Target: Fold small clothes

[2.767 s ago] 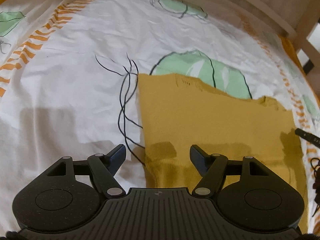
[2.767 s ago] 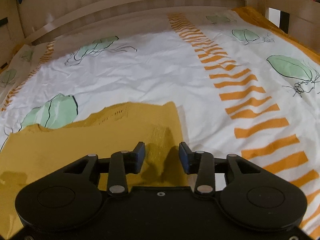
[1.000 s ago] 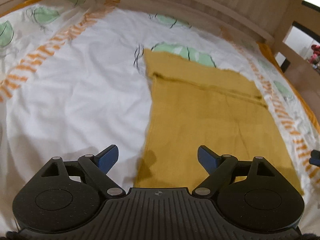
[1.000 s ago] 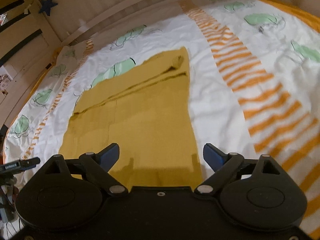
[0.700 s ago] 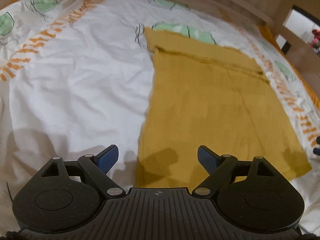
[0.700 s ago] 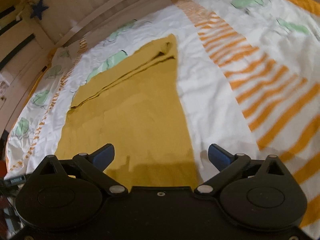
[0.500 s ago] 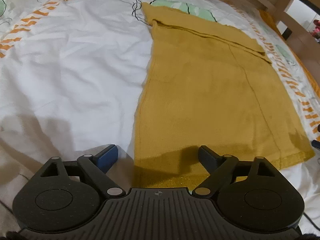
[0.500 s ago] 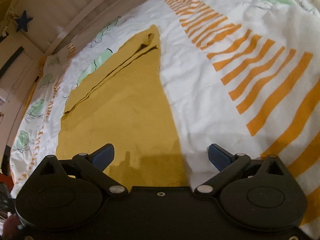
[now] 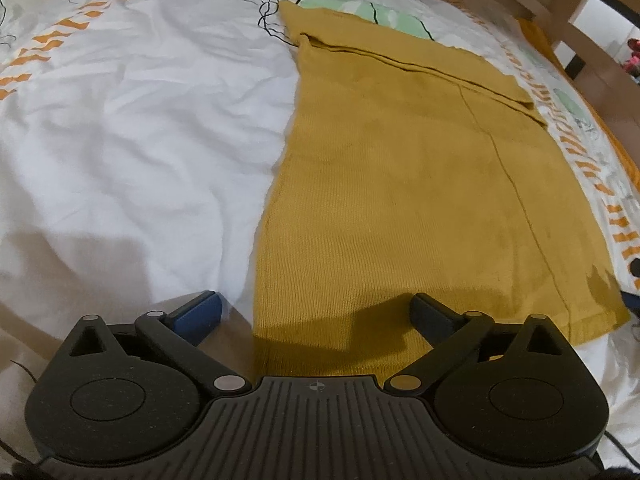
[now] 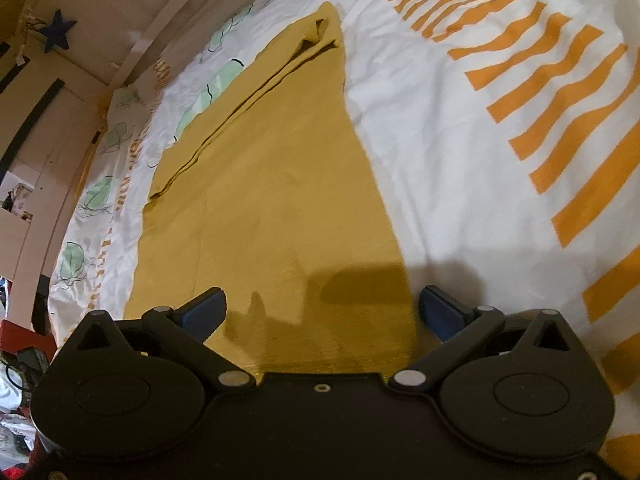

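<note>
Open bedding all round, wood at the far edge

The white patterned duvet [image 9: 132,152] lies bare and low left of the mustard knit garment [image 9: 400,200], and bare again on its striped side in the right wrist view, so there is room to pass either way. The wooden bed frame [image 10: 132,12] walls the far end, and dark cables [image 10: 16,368] sit off the mattress edge.

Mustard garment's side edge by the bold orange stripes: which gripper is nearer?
Right. The right gripper straddles that edge of the mustard garment at its near corner; the left gripper, jaws opening, straddles the opposite edge beside plain white bedcover.
</note>
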{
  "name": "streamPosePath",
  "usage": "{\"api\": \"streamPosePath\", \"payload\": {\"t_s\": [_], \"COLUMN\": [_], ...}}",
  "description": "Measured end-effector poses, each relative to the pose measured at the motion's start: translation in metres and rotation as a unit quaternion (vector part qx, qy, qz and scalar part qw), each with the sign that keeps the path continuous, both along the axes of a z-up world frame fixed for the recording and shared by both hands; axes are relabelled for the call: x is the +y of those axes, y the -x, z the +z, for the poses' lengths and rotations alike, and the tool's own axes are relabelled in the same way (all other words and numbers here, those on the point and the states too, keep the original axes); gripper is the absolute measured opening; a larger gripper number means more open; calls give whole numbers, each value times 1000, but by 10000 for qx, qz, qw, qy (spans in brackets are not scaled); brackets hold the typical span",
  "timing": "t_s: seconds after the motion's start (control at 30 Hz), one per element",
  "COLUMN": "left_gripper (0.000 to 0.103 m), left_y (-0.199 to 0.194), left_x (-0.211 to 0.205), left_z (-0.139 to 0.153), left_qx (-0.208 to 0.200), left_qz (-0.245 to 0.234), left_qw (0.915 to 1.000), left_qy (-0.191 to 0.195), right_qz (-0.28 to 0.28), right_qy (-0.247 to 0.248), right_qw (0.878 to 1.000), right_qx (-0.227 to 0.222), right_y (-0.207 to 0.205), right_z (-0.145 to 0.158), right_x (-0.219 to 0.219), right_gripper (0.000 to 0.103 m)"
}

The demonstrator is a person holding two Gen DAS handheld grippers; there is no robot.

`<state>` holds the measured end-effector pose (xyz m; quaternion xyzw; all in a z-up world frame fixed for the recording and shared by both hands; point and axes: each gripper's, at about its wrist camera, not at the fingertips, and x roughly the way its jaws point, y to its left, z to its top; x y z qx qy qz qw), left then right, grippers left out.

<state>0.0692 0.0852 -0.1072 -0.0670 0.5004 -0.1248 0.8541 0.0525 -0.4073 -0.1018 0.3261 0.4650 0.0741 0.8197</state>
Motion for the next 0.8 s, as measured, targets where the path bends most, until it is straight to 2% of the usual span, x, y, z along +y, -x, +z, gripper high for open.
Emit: {"api": "streamPosePath", "payload": {"t_s": [0.27,0.47,0.63,0.8], "left_gripper": [102,100,90,75], "left_y": [-4,-3,4,7], "left_x": [1,0,-1,0], "left_z": [0,2,6,9], "left_qx": [-44,-28,-44,-3], "left_qz": [165,26,-60,-6], "left_qw": [9998,10000,9999,10000], "left_qy": [61,22,-80,-69], "right_qz": [-12,-15,-21,-18], "right_qy": [-82,-101,-107,-120], "right_qw": [10000,9999,9999,9999], "right_qx": [-21,-29,-29,-32], "right_y": [-2,-1,-1,-1], "right_z": [-2,-3,-3,-2], "right_x": [0,1,1,2], "right_gripper": [103,103,103,103]}}
